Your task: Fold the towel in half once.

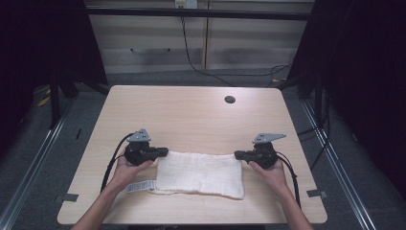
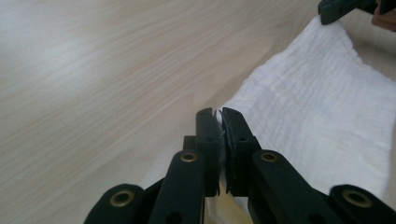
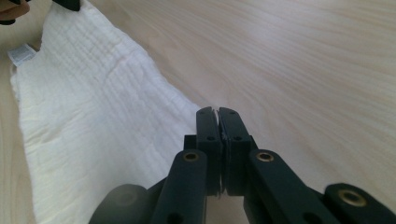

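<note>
**Both far corners of the cloth pinched, fold about to start**

Dark curtains are flanking a pale wooden counter [image 1: 191, 115], with grey drawers standing behind it at the top of the high view. A white cloth [image 1: 200, 173] is lying flat in the lower middle of that frame, with its label [image 1: 141, 186] sticking out at its lower left corner.

The left hand-held gripper [image 1: 165, 151] is clamping the cloth's upper left corner; in the left gripper view a thin edge of white fabric is showing between the closed jaws. The right hand-held gripper [image 1: 237, 155] is closed on the upper right corner, and in the right gripper view its jaws are meeting with the cloth edge running into them. Both hands are coming in from the bottom of the high view, one at each end of the cloth.

The work appears to be a fold or lift of the far edge. Each pinch is taking only a sliver of fabric, so a quick pull could be slipping a corner free, leaving that side to drop. Uneven lifting between the two hands would be skewing the edge and folding it crooked. Dragging rather than lifting could be bunching the cloth or sliding it toward the counter's near edge.
</note>
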{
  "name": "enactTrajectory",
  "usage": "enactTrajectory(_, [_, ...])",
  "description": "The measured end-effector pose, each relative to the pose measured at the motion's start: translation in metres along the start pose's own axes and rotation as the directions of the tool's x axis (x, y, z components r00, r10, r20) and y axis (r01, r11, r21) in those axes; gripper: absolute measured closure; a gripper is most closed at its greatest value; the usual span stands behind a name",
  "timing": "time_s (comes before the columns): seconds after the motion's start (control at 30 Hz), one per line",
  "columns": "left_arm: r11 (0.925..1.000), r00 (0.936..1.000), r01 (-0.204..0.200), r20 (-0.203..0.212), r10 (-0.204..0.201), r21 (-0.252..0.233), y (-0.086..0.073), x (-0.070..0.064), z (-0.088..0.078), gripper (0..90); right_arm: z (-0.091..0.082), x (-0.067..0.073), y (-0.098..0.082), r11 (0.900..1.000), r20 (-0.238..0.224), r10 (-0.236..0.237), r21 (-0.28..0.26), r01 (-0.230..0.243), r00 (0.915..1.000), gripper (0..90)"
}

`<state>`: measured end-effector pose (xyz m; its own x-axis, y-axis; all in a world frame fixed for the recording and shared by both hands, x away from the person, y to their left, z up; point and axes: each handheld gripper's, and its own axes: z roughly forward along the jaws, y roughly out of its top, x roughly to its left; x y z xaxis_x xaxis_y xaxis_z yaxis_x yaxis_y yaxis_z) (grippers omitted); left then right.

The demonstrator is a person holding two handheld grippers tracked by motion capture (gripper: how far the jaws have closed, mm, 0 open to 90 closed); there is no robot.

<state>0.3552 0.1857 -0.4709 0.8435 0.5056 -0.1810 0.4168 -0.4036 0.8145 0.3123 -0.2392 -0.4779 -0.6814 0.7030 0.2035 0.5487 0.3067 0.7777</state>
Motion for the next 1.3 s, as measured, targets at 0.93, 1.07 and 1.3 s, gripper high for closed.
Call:
enactTrajectory(0.93, [0.9984,0.9957,0.056,-0.074,-0.056,0.007,-0.008,0.008,0.009,86.6,-0.015,0.028,0.015,0.993,-0.040,-0.102,-0.062,0.099,0.9940,88.4])
enactTrajectory(1.07, [0.9976,0.9942,0.069,-0.083,-0.069,0.007,-0.010,0.010,0.010,86.6,-0.017,0.033,0.011,0.992,-0.047,-0.113,-0.064,0.110,0.9924,88.5])
enactTrajectory(1.3, [0.9969,0.9916,0.078,-0.103,-0.078,0.003,-0.011,0.011,0.010,86.8,-0.016,0.047,0.002,0.990,-0.077,-0.140,-0.033,0.138,0.9872,88.5])
